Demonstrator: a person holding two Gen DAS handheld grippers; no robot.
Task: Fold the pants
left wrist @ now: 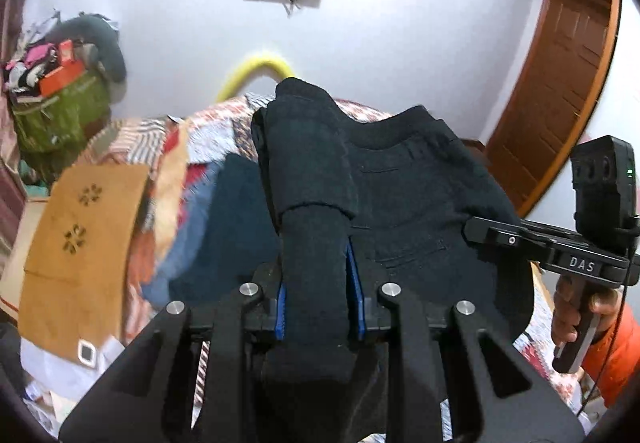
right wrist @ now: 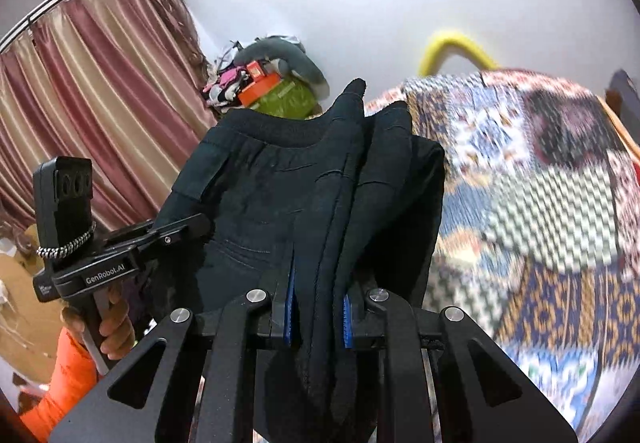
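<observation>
Black pants [left wrist: 400, 179], both tongs clamped on

Each hand-held gripper is matte black, with angular linkage arms pinned by round silver screws and blue pads lining the inner faces of its fingers; the left hand-held gripper [left wrist: 316, 291] and the right hand-held gripper [right wrist: 318, 313] look alike. The right one carries white "DAS" lettering, a small green light on its upright black camera block and a thin black cable. The left one reads "GenRobot.AI" and wears a braided cord, and both sleeves are bright orange.
</observation>
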